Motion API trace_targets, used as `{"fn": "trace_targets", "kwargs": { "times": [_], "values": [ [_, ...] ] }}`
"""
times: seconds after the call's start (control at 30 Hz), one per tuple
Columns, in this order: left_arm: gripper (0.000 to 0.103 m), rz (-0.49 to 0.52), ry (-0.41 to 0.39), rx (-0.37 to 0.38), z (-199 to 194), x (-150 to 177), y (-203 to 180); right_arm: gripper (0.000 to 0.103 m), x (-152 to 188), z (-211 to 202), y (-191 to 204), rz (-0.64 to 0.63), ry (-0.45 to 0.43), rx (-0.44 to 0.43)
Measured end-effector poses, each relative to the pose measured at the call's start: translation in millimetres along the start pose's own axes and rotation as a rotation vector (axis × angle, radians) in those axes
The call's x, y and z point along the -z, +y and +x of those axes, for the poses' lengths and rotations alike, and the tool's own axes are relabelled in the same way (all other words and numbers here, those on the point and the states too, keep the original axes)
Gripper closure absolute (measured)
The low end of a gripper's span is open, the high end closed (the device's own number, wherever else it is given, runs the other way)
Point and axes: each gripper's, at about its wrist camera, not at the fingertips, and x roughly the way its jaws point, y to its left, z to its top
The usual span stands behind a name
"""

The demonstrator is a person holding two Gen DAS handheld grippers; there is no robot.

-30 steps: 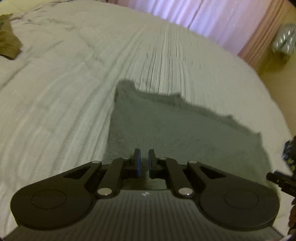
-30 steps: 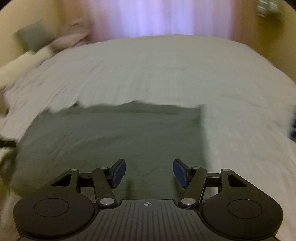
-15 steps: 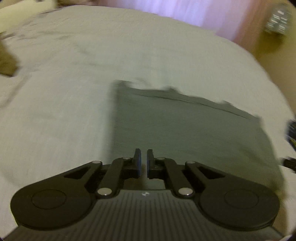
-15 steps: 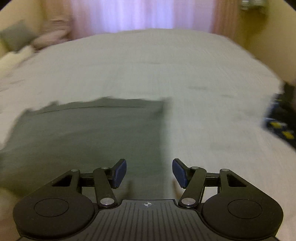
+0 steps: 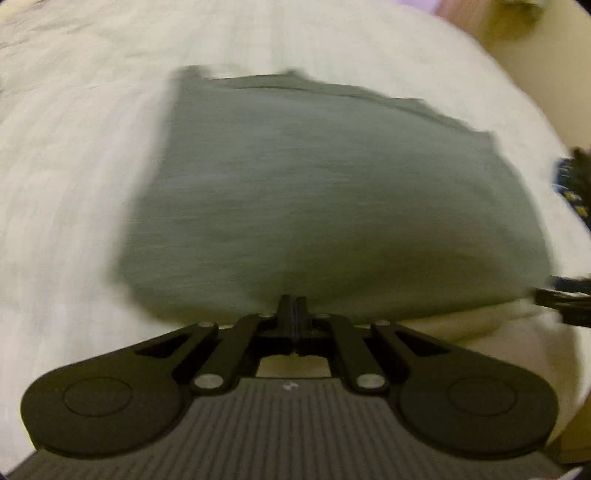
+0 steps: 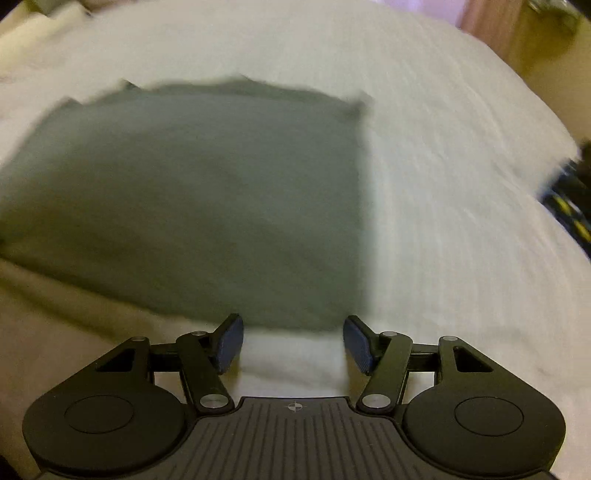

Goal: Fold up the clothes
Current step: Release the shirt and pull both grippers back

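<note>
A dark grey-green garment (image 5: pixel 332 199) lies folded flat as a rough rectangle on the white bed cover (image 5: pixel 74 184). My left gripper (image 5: pixel 291 306) is shut, its tips at the middle of the garment's near edge; the blur hides whether any cloth is pinched between them. In the right wrist view the same garment (image 6: pixel 184 206) fills the left half. My right gripper (image 6: pixel 293 341) is open over bare white cover just short of the garment's near right corner, with nothing between its blue pads (image 6: pixel 231 341). Part of the right gripper (image 5: pixel 561 299) shows at the left view's right edge.
A dark blue and yellow thing (image 6: pixel 569 206) lies off the bed's right side, also seen as the blue and yellow thing (image 5: pixel 572 181) in the left wrist view. The bed's edge and a tan floor or wall (image 5: pixel 535 44) curve round at the far right. Pale curtain (image 6: pixel 480 14) hangs beyond.
Both grippers have drawn back toward the garment's near edge and tipped further down. The left jaws have gone from a narrow gap to fully together. The right stays open.
</note>
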Motion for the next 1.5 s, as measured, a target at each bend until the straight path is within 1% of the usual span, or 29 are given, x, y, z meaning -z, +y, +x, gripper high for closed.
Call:
{"fn": "trace_targets", "kwargs": {
  "times": [0.07,0.1,0.13,0.17,0.2,0.27,0.33,0.4,0.47,0.5,0.57,0.6,0.67,0.73,0.77,0.8,0.83,0.93,0.97,1.03,1.1,1.13,1.17,1.23,1.27,1.3,1.37,1.43,1.5],
  "values": [
    [0.101,-0.028,0.005,-0.064,-12.7,-9.4,24.4,0.043,-3.3,-10.7,-17.0,0.065,0.01,0.037],
    [0.101,-0.033,-0.001,-0.094,-20.3,-14.8,33.3,0.043,-8.6,-18.1,-22.2,0.094,-0.008,0.053],
    [0.101,-0.03,-0.024,-0.118,-29.0,-21.5,37.3,0.043,-17.0,-23.6,-22.6,0.117,-0.038,0.052],
    [0.101,-0.028,-0.049,-0.139,-37.2,-28.7,40.8,0.043,-27.9,-28.8,-19.8,0.138,-0.075,0.045],
    [0.101,-0.031,-0.08,-0.143,-42.7,-37.8,42.1,0.043,-39.0,-30.9,-14.7,0.15,-0.11,0.029],
    [0.101,-0.043,-0.141,-0.12,-45.8,-56.0,39.5,0.043,-62.7,-25.9,2.4,0.144,-0.172,-0.026],
    [0.1,-0.045,-0.179,-0.065,-33.2,-74.7,31.7,0.043,-81.7,-11.2,24.9,0.102,-0.205,-0.073],
    [0.1,-0.024,-0.182,-0.016,-8.7,-87.2,19.9,0.043,-97.2,7.8,49.8,0.041,-0.234,-0.123],
    [0.098,0.014,-0.166,0.003,16.5,-87.0,9.5,0.043,-101.7,27.1,68.9,-0.026,-0.232,-0.153],
    [0.097,0.036,-0.157,0.005,28.2,-86.6,5.5,0.043,-105.0,38.0,73.4,-0.064,-0.217,-0.143],
    [0.095,0.088,-0.14,-0.028,44.5,-83.8,6.2,0.043,-102.9,49.9,66.4,-0.097,-0.183,-0.074],
    [0.095,0.091,-0.148,-0.04,44.9,-84.4,12.9,0.043,-100.3,51.6,57.5,-0.084,-0.171,-0.05],
    [0.095,0.064,-0.166,-0.08,41.2,-92.9,34.2,0.043,-100.1,45.4,33.0,0.007,-0.144,-0.026],
    [0.096,0.035,-0.182,-0.119,38.9,-105.6,54.5,0.044,-110.1,36.0,23.0,0.057,-0.143,0.01],
    [0.097,0.024,-0.189,-0.126,38.2,-113.4,60.1,0.044,-116.1,31.3,20.0,0.076,-0.148,0.023],
    [0.097,0.013,-0.202,-0.115,37.4,-121.2,64.3,0.044,-123.0,26.9,18.7,0.092,-0.165,0.022],
    [0.097,0.01,-0.215,-0.084,37.4,-129.3,65.3,0.044,-130.8,25.3,21.1,0.093,-0.189,0.006],
    [0.096,0.046,-0.241,0.019,44.8,-147.9,54.4,0.044,-155.7,33.6,39.9,0.043,-0.236,-0.04],
    [0.095,0.062,-0.237,0.039,53.0,-153.3,51.1,0.044,-165.5,42.5,45.8,0.019,-0.248,-0.062],
    [0.094,0.071,-0.223,0.046,72.5,-162.0,48.5,0.044,-177.8,63.9,45.6,-0.011,-0.235,-0.074],
    [0.095,0.064,-0.204,0.012,95.7,-172.5,57.8,0.044,-187.4,87.6,32.2,0.012,-0.194,-0.037],
    [0.099,0.062,-0.198,-0.001,104.3,-177.3,63.3,0.044,-189.3,94.3,18.6,0.056,-0.189,-0.02],
    [0.099,0.069,-0.214,-0.007,104.2,-181.7,66.7,0.044,-189.5,94.8,4.1,0.112,-0.191,0.002],
    [0.098,0.084,-0.255,-0.034,96.5,-188.4,70.6,0.044,-187.5,86.2,-20.1,0.22,-0.202,0.064],
    [0.098,0.091,-0.278,-0.051,90.3,-191.2,71.6,0.044,-183.8,78.0,-29.0,0.26,-0.215,0.076],
    [0.098,0.091,-0.297,-0.061,83.3,-193.0,72.3,0.044,-177.3,65.7,-34.7,0.286,-0.235,0.066],
    [0.097,0.049,-0.307,-0.035,63.9,-188.6,71.2,0.044,-165.6,42.7,-34.4,0.295,-0.265,0.029],
    [0.098,0.044,-0.296,0.014,45.8,-173.8,60.1,0.044,-152.3,22.3,-19.3,0.269,-0.278,-0.017],
    [0.097,0.058,-0.266,0.07,31.3,-147.1,42.7,0.044,-133.8,5.2,8.1,0.213,-0.272,-0.064]
  ]
}}
